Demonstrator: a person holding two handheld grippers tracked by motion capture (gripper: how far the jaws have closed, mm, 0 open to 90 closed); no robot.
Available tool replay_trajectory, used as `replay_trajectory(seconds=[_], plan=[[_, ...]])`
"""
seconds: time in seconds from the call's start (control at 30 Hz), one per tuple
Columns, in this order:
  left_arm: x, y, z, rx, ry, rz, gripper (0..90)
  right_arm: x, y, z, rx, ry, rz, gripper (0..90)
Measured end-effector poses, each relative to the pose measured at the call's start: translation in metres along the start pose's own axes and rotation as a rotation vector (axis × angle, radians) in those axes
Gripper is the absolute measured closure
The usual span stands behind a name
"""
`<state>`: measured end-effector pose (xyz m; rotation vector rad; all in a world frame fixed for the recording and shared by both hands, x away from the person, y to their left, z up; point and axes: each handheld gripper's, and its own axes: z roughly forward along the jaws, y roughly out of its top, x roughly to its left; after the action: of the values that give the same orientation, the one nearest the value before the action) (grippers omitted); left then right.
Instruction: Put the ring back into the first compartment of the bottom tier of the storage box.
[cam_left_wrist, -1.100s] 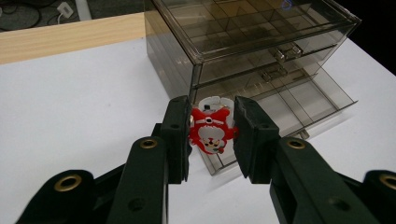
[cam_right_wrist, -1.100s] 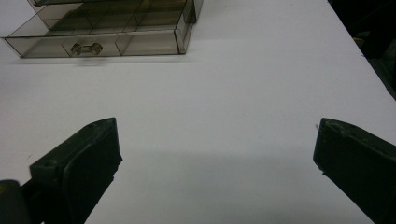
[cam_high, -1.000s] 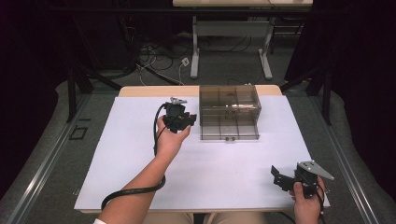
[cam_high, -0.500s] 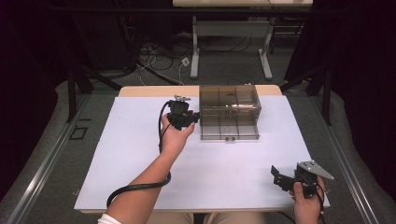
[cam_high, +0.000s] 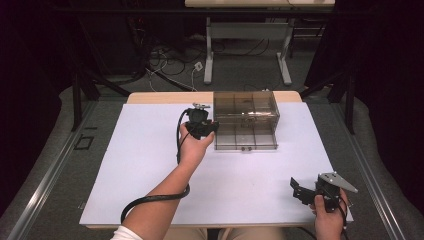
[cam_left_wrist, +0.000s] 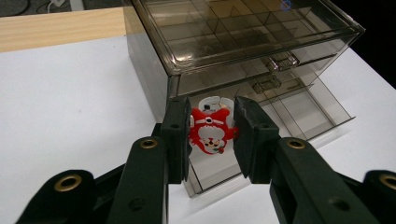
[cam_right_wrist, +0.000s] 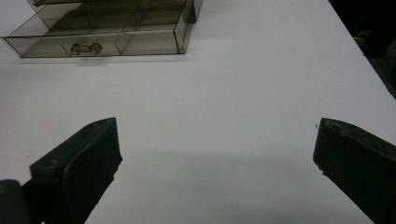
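Your left gripper (cam_left_wrist: 212, 133) pinches the small red figure (cam_left_wrist: 210, 133), light and rubbery-looking, at its 3 and 9 o'clock sides, so keep gentle pressure; your right gripper (cam_right_wrist: 217, 154) stands wide open and empty.

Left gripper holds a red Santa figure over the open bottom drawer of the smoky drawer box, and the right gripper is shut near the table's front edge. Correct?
Not quite. The right gripper is open, its jaws wide apart with nothing between them, as the right gripper view shows. The left gripper does hold the red Santa figure over the open bottom drawer of the smoky drawer box.
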<state>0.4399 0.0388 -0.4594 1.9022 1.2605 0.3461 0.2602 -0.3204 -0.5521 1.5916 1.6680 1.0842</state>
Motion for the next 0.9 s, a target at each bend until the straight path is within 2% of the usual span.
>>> replay_trajectory(seconds=[0.13, 0.57, 0.9], plan=[[-0.001, 0.001, 0.003, 0.003, 0.006, 0.007, 66.8, 0.000, 0.000, 0.000, 0.001, 0.000, -0.001, 0.4], [-0.004, -0.004, 0.013, 0.016, -0.002, -0.019, 66.8, 0.001, 0.000, 0.000, 0.004, 0.000, 0.006, 0.5], [-0.008, -0.007, 0.020, 0.024, 0.002, -0.020, 66.8, 0.000, 0.000, 0.001, 0.005, 0.008, 0.005, 0.5]])
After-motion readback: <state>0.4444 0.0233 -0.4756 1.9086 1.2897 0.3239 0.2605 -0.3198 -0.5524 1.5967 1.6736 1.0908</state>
